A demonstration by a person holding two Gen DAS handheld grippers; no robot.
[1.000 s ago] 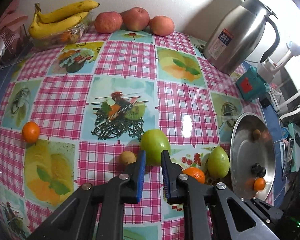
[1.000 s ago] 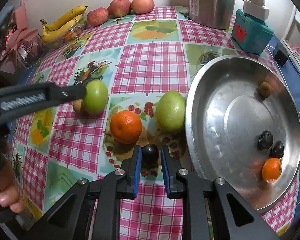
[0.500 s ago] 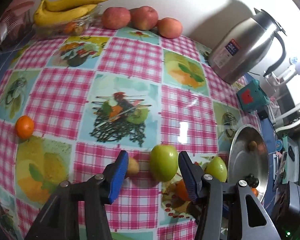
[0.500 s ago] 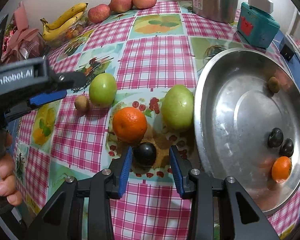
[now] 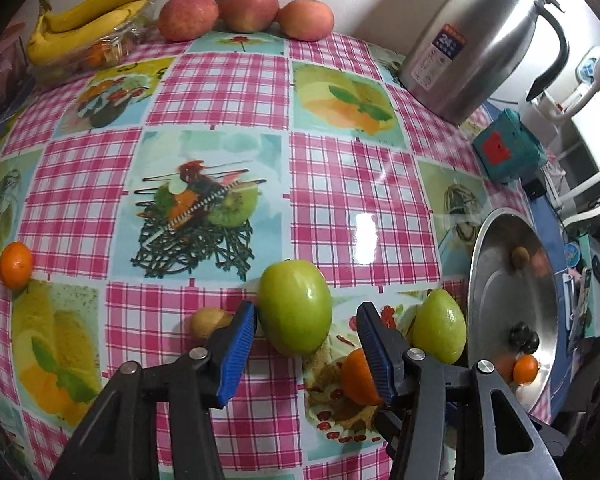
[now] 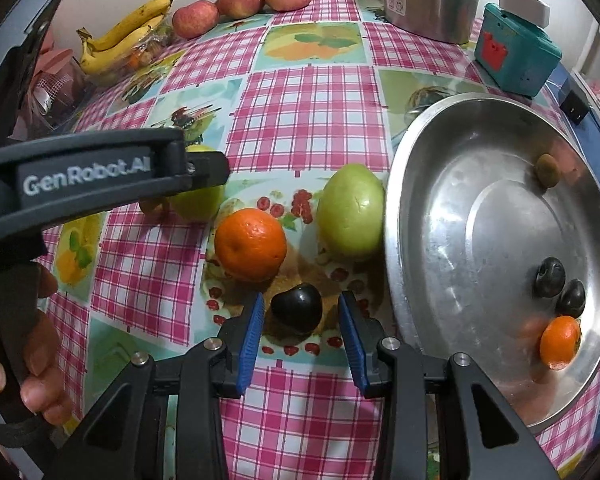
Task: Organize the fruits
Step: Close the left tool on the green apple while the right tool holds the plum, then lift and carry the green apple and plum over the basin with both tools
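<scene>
My left gripper (image 5: 306, 312) is open and straddles a green apple (image 5: 294, 306) on the checked tablecloth; its left pad is close to the apple and its right pad stands apart. My right gripper (image 6: 300, 304) is open around a dark plum (image 6: 296, 308), with a gap on each side. An orange (image 6: 250, 244) and a pale green fruit (image 6: 350, 212) lie just beyond the plum. Left of the green apple sits a small brown fruit (image 5: 208, 322). The steel pan (image 6: 420, 160) on the right holds two dark plums, a mandarin (image 6: 560, 342) and a small brown fruit.
A lone mandarin (image 5: 15, 264) lies far left. Bananas (image 5: 88, 16) and three red apples (image 5: 246, 6) line the back wall. A steel kettle (image 5: 472, 40) and a teal box (image 5: 508, 150) stand at the back right. A hand (image 6: 40, 360) holds the left gripper's handle.
Both grippers went from shut to open. The left one came down so that the green apple sits between its jaws. The right one now brackets the dark plum.
</scene>
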